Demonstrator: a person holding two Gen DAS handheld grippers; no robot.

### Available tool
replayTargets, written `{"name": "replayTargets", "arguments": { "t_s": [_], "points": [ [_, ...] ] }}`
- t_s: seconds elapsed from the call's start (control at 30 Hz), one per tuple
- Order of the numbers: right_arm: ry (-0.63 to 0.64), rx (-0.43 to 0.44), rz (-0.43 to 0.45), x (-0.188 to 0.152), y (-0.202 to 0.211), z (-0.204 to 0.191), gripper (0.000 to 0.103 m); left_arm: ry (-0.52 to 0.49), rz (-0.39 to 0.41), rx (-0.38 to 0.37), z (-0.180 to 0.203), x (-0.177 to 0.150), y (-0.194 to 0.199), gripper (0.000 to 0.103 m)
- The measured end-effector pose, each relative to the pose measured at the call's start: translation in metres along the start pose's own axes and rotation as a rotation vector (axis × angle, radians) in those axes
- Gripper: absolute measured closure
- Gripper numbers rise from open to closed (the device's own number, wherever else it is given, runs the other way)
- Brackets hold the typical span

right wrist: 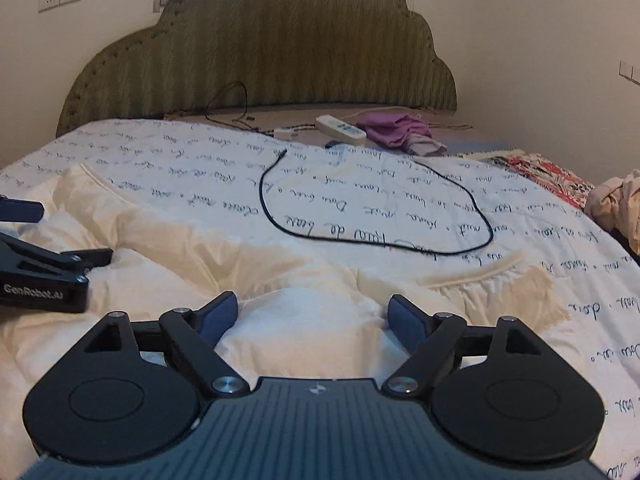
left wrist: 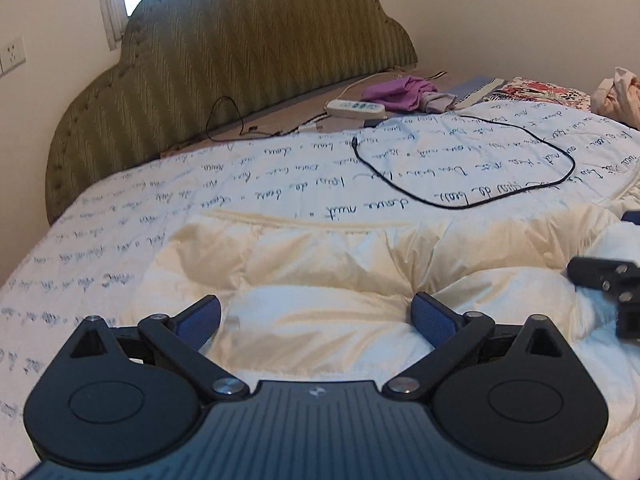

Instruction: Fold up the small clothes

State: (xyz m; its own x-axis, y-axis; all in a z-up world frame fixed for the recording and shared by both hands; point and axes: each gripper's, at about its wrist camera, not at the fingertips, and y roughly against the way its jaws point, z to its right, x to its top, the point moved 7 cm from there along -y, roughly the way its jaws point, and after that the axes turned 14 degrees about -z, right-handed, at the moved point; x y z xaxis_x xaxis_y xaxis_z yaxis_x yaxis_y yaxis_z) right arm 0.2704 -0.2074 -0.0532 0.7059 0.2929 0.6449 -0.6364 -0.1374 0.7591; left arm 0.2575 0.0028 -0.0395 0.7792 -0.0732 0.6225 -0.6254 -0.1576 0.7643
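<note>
Cream-white garment (left wrist: 320, 264), puffy and quilted, lies crumpled on the bed's script-printed sheet (left wrist: 248, 184) near the foot edge, with its piped hem turned toward the headboard (left wrist: 240, 52). Both grippers hover low over it. The left gripper (left wrist: 316, 316) has its jaws spread wide, blue pads (left wrist: 200, 320) apart with a bulge of the fabric lying between them; whether the pads touch the cloth cannot be told. The right gripper (right wrist: 313, 320) likewise has its jaws spread wide over a fold of the same garment (right wrist: 304, 312), holding nothing. Each gripper shows at the edge of the other's view: the right one at the right edge of the left wrist view, the left one at the left edge of the right wrist view.

Beyond the garment, a black cable (right wrist: 372, 208) lies looped on the middle of the sheet. Near the headboard edge sit a white power strip (right wrist: 340, 127) and a purple cloth (right wrist: 394, 130) just beside it. A floral fabric (right wrist: 548, 178) and a pale pink bundle (right wrist: 616, 204) lie toward the bed's right edge.
</note>
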Motion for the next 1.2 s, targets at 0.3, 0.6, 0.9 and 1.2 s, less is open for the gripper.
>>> {"name": "replayTargets", "arguments": {
  "t_s": [0.3, 0.6, 0.9, 1.2],
  "points": [
    [-0.077, 0.035, -0.01, -0.016, -0.026, 0.003, 0.004, 0.031, 0.012, -0.028, -0.004, -0.017, -0.015, 0.0],
    [-0.063, 0.002, 0.0, -0.023, -0.037, -0.001, 0.001, 0.024, 0.028, -0.006, 0.001, -0.021, -0.023, 0.0],
    [-0.055, -0.022, 0.003, -0.026, -0.044, -0.005, 0.001, 0.018, 0.044, 0.017, 0.004, -0.024, -0.028, 0.0],
    [-0.064, -0.013, 0.009, -0.027, -0.049, -0.003, 0.001, 0.026, 0.063, 0.023, 0.005, -0.026, -0.03, 0.0]
  ]
}}
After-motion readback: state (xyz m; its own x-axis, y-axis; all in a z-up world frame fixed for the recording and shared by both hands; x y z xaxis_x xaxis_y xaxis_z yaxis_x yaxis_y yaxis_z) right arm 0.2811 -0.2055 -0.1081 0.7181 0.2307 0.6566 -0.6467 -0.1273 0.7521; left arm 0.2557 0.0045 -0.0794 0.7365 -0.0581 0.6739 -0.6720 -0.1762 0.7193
